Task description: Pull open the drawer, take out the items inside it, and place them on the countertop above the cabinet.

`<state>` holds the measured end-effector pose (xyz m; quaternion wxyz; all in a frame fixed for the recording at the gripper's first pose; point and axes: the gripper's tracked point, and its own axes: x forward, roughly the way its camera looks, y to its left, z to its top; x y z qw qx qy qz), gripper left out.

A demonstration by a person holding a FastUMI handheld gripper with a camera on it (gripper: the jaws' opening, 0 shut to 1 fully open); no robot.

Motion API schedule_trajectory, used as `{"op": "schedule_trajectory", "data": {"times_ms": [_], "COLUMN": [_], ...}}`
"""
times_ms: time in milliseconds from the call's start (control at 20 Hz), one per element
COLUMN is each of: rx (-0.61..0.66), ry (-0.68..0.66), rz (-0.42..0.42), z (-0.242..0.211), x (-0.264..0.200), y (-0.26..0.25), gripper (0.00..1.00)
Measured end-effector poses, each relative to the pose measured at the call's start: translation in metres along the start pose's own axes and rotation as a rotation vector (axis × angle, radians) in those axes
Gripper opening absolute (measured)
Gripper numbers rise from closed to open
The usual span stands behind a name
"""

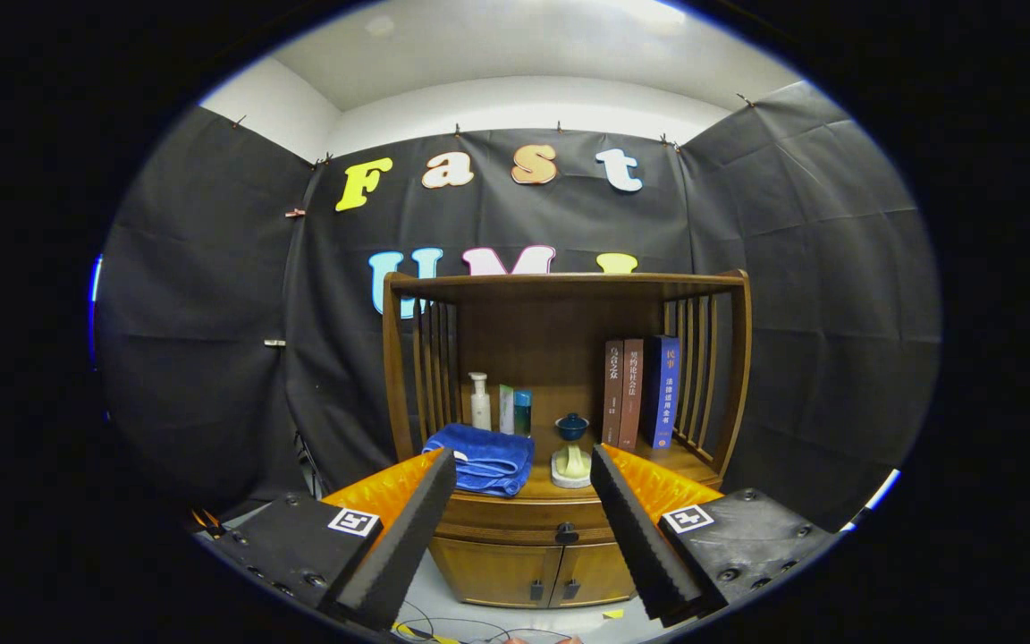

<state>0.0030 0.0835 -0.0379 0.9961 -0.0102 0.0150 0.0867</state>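
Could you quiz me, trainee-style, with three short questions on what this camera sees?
1. True or false: the drawer of the wooden cabinet is already pulled open.
2. What lies on the countertop nearest the left finger? A) blue folded towel B) three books C) pump bottle
3. Fill in: the hand-held gripper is ____, holding nothing.

Key: 1 false, the drawer is shut, its dark knob beyond and between the fingers. 2 A. 3 open.

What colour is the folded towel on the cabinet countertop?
Blue. The folded towel shows best in the gripper view, just beyond the open gripper.
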Motion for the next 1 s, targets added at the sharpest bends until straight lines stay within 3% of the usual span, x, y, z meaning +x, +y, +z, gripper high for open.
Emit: {"op": "schedule_trajectory", "data": {"times_ms": [1000], "rx": [-0.029], "ry": [-0.022], "rz": [0.001], "z": [0.0048], "x": [-0.0012], "y": [0.0059], "gripper": [0.99]}}
